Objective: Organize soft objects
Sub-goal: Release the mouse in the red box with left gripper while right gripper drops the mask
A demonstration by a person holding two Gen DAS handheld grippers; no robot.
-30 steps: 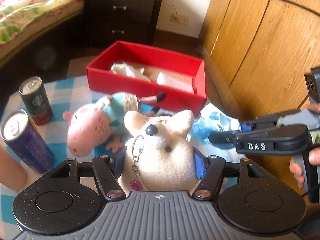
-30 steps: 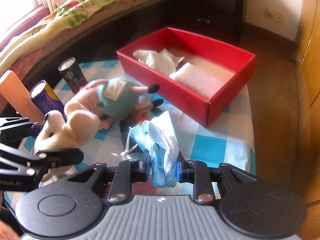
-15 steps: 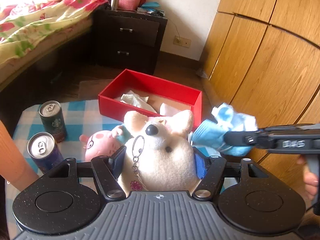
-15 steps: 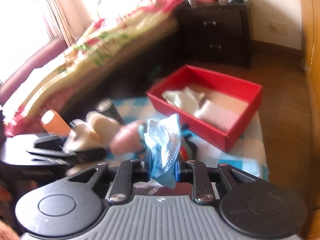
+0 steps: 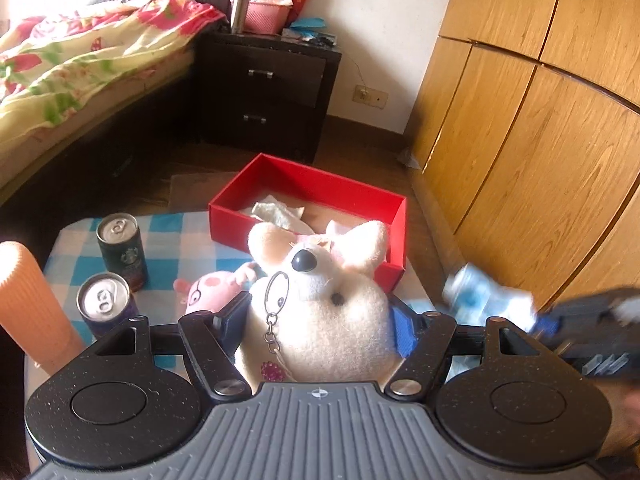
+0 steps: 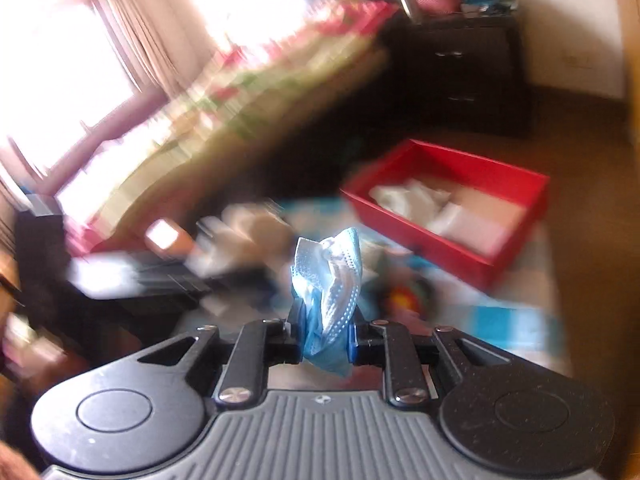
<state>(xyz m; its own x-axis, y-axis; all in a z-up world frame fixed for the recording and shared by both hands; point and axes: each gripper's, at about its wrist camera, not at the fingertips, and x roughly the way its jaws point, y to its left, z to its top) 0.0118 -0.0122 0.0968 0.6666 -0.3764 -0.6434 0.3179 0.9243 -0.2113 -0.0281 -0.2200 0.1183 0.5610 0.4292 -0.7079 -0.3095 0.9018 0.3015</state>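
Above checked cloth (image 5: 192, 226), left tool (image 5: 316, 320) apparently clamps white plush (image 5: 320, 312).

Two cans (image 5: 118, 250) stand left of the pig toy (image 5: 210, 288); box (image 5: 308, 184) behind.

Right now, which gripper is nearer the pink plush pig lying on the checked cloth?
Left. The left gripper, clamping the cream plush mouse, hangs just beside the pig; the right gripper, holding the blue mask, sits farther off.

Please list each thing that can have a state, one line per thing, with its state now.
left gripper: shut on the white plush toy, lifted
right gripper: shut on the blue face mask
red box: open, cloths inside
two cans: upright, unopened
pink pig plush: lying on the table
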